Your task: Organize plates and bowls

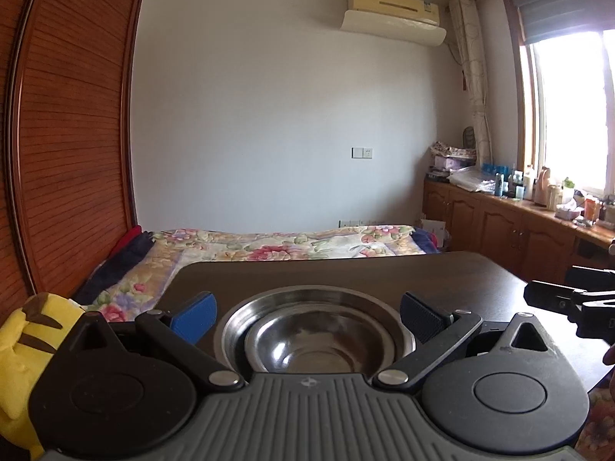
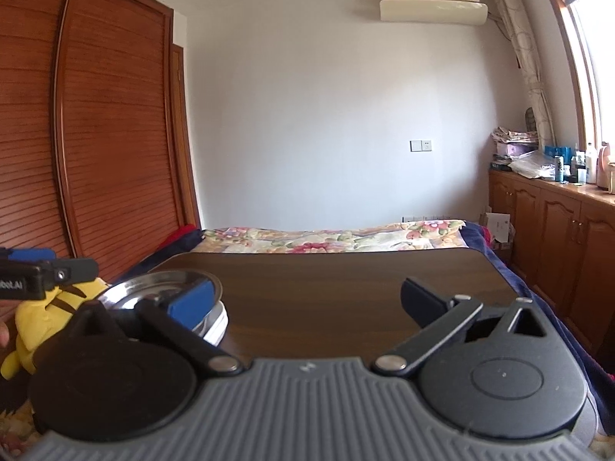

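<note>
Two shiny metal dishes sit stacked on the dark brown table point(image 1: 346, 272): a small round bowl point(image 1: 319, 345) rests inside a wider plate point(image 1: 315, 299) with a flat rim. Seen from the right wrist view, the plate sits on top of more white and silver dishes point(image 2: 217, 324) near the table's left edge. The left gripper point(image 1: 307, 313) hangs just in front of the bowl with its blue fingers point(image 1: 196, 317) spread wide apart, one on each side of the stack, holding nothing. The right gripper point(image 2: 307, 301) is also spread wide and empty, with bare smooth wood between its fingers; its left blue pad point(image 2: 192, 301) covers part of the plate. A soft yellow plush toy point(image 1: 23, 342) with brown stripes sits beside the table on the left. Behind the table lies a bed point(image 1: 269, 242) with a flowery blanket. A tall wooden wardrobe point(image 1: 73, 134) with thin slats stands on the left. Low wooden cabinets point(image 1: 499, 226) under the bright window point(image 1: 569, 111) hold many bottles and bags. An air conditioner point(image 1: 396, 11) hangs high on the plain white wall.
</note>
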### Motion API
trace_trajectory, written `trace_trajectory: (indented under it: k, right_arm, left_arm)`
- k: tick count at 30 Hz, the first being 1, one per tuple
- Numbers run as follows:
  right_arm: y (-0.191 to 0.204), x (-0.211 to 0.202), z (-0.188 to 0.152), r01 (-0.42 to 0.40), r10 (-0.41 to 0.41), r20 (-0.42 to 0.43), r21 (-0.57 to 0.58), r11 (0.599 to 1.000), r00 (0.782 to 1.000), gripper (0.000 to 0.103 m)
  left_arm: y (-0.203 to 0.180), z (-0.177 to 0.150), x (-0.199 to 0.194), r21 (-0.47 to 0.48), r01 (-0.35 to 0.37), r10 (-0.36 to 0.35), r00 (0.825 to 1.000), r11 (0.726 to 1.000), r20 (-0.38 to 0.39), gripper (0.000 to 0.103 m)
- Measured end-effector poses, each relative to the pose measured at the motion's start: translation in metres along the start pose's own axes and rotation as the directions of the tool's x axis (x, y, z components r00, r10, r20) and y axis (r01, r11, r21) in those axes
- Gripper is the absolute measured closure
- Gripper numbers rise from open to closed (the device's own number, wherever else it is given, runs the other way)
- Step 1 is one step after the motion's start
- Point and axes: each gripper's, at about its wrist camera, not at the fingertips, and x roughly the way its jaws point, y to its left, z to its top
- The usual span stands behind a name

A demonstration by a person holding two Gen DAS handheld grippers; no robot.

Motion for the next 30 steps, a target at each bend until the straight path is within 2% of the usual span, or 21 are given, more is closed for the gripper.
trace_trajectory:
  k: [6,10,14,19,30]
  right_arm:
    - [0.003,-0.006,-0.008,0.07,-0.07,0.003,-0.022,0.997,0.998,0.0]
    - [0.001,-0.005,-0.017,0.091,-0.091,-0.022,-0.002,0.996,0.996,0.0]
    - [0.004,-0.002,-0.026,0.112,-0.112,-0.043,-0.008,0.994,0.993,0.0]
    - [0.007,-0.002,-0.031,0.116,-0.117,-0.052,-0.02,0.993,0.992,0.0]
    - [0.009,-0.007,-0.039,0.127,-0.128,-0.031,-0.03,0.991,0.991,0.0]
  left_arm:
    - [-0.012,-0.006,-0.003,0.0,0.003,-0.003,1.0,1.0,0.0,0.0]
    - [-0.023,-0.015,-0.004,0.022,0.033,-0.032,0.999,0.999,-0.018,0.0]
    - [-0.031,-0.028,-0.002,0.037,0.03,-0.028,0.999,0.999,-0.041,0.0]
    - [-0.032,-0.04,-0.001,0.042,0.031,-0.028,0.997,0.999,-0.07,0.0]
    - [-0.029,-0.05,0.0,0.055,-0.001,0.005,0.998,0.998,-0.066,0.0]
